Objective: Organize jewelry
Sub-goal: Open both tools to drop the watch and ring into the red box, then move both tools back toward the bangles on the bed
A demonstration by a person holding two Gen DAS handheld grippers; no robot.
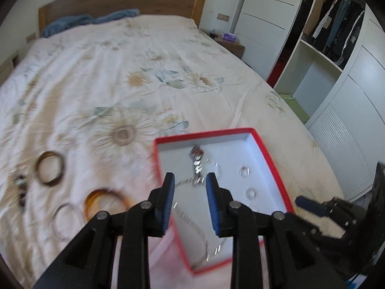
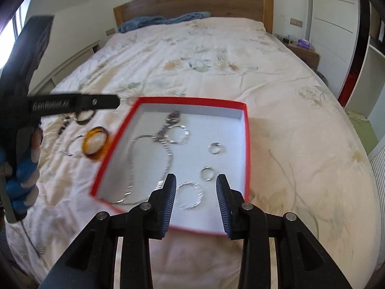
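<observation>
Left gripper (image 1: 190, 187) and right gripper (image 2: 196, 187): jaws parted, empty, above red box (image 2: 246, 130) collecting necklace (image 2: 149, 159), rings; amber bangle (image 2: 96, 142) awaits left.

Parted left claw (image 1: 190, 180) (empty) — above red box (image 1: 272, 151)

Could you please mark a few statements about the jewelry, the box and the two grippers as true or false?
1. The red box sits open on the bed. True.
2. Two small silver rings lie inside the box. True.
3. The amber bangle is inside the box. False: it lies on the bed, left of the box.
4. The left gripper is clamped on the silver chain. False: its jaws are apart, nothing pressed between them.
5. The right gripper is open above the box. True.
</observation>
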